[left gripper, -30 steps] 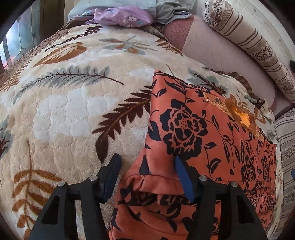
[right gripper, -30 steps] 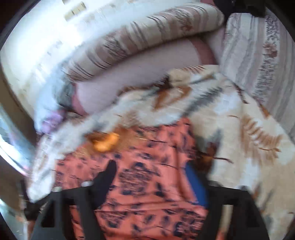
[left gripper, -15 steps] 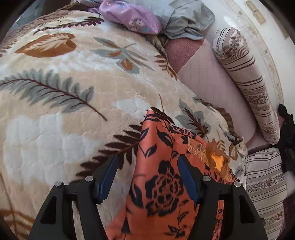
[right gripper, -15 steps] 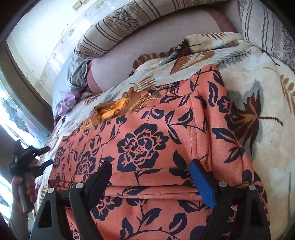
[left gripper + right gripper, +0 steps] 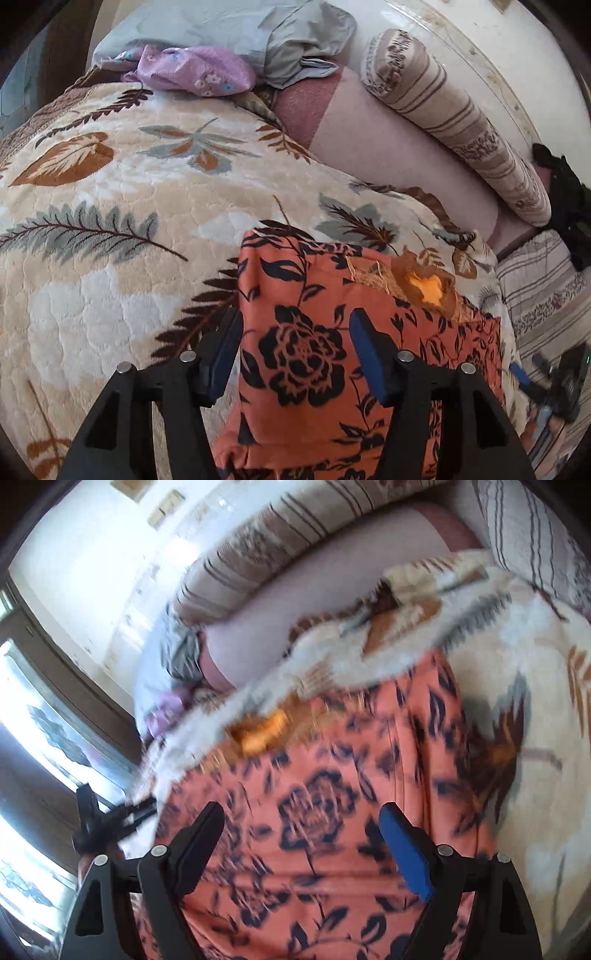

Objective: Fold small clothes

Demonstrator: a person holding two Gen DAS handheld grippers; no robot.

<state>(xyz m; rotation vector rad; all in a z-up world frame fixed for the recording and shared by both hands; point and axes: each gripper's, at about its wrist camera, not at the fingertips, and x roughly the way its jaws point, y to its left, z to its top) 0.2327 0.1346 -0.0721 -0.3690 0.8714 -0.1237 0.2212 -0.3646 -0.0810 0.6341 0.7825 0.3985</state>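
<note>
Both views have pulled back over the orange, black-flowered cloth garment (image 5: 332,354) on the leaf-patterned plush blanket (image 5: 110,229). Left gripper (image 5: 295,350) and right gripper (image 5: 301,834) gape wide, holding nothing.

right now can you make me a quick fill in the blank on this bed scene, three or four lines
1. The orange garment with black flowers lies on a plush blanket patterned with ____.
2. Both the left gripper and the right gripper have their jaws ____.
3. The crumpled cloth beside the grey fabric is ____ in colour.
4. The long bolster by the wall bears brown ____.

Missing words: leaves; open; purple; stripes
</note>
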